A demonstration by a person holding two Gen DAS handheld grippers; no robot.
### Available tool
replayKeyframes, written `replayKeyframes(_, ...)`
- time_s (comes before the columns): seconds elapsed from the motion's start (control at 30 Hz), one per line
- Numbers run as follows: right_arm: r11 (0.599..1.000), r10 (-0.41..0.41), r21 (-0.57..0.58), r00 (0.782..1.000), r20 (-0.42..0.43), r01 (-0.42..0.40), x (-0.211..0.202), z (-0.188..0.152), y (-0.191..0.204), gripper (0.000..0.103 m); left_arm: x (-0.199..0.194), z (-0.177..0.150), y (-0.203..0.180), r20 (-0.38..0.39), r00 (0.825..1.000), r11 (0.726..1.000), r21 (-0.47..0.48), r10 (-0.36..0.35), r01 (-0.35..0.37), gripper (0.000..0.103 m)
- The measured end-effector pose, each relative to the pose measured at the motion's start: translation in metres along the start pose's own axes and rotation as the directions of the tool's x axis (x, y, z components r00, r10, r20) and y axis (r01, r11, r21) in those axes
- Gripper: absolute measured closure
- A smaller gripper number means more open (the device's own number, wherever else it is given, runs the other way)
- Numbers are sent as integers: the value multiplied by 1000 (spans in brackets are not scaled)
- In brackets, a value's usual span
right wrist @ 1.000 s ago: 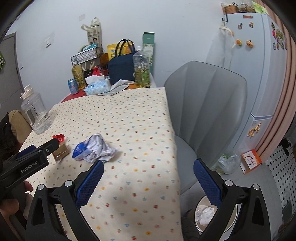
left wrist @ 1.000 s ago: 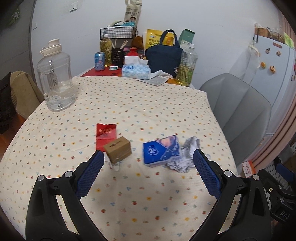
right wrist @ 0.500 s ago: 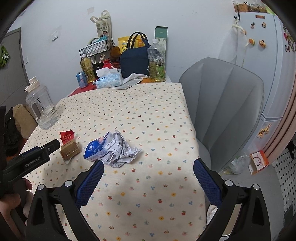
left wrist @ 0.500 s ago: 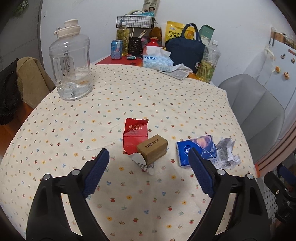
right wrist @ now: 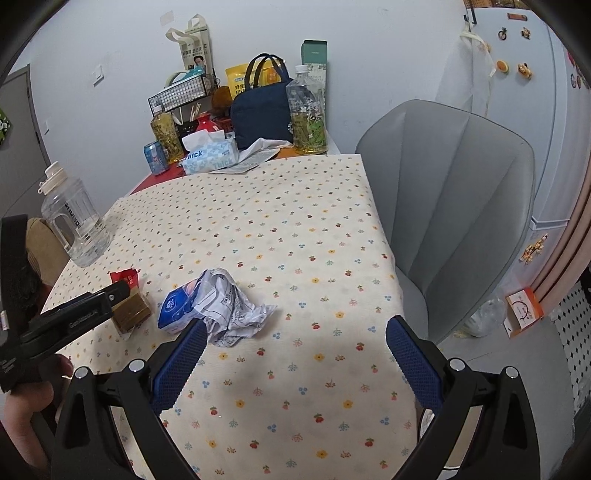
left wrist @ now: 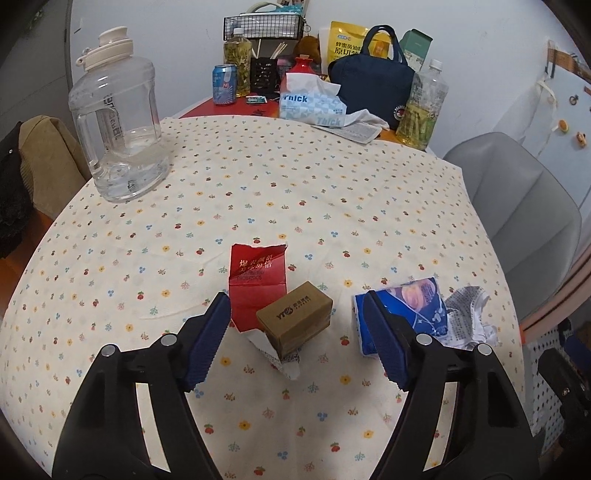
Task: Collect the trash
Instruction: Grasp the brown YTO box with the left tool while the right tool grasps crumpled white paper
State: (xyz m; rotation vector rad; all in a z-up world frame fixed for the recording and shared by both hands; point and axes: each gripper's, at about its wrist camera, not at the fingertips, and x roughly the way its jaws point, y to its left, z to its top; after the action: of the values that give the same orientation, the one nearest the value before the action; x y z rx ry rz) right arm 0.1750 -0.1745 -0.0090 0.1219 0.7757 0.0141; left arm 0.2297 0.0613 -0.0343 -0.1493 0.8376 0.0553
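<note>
Left tool (left wrist: 297, 338) tilted down over the tabletop (left wrist: 258, 206), jaws closing around the brown box (left wrist: 294, 320) but pads still apart from it, nothing gripped. Right tool (right wrist: 291, 360) wide open and empty, hovering above bare cloth near the tabletop's right edge.

Four pieces of trash, all near the front of the tabletop: one brown box lying on the lower end of one torn red packet (left wrist: 257, 278); just to the right, one blue tissue pack (left wrist: 402, 314) touching one crumpled paper (left wrist: 467, 319). Seen from the right wrist, same group sitting left of the right tool, paper closest to its left finger (right wrist: 179, 363).

Containers: one big clear jug (left wrist: 118, 136) at the left, nearly empty, a little water at the bottom. Two bottles of yellowish liquid (left wrist: 423, 107) at the back, one blue can (left wrist: 224, 84), one tissue box (left wrist: 312, 103) with a tissue sticking out, one navy bag (left wrist: 373, 81), one wire basket (left wrist: 264, 26) raised above them; contents of the basket and bag hard to tell.

Middle of the tabletop wide and free between trash and back clutter. Grey chair (right wrist: 454, 206) hard against the right edge; fridge (right wrist: 517, 110) beyond it.
</note>
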Motion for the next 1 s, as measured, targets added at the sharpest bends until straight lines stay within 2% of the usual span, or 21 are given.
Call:
replayKeyframes(0.3,999,23,-22,998,-55,-25,26,0,11,9,29,3,-1,-49,999,1000,11,25,-24,31)
replayKeyframes(0.47,999,35,-22,997,-75,-37,35,3,14,11,39,6,-8,-72,997,999,26,24,-22,53)
replayKeyframes(0.87,996,72,-43,990,-122,-78,63,5,36,15,33,12,-16,-33,999,999,29,13,-12,53)
replayKeyframes(0.9,996,73,-44,989,-126,-79,65,5,36,17,35,12,-17,-37,999,1000,30,11,-10,53)
replayKeyframes(1.0,994,89,-42,984,-151,-96,73,6,37,43,36,13,-21,-37,999,1000,26,1,0,53)
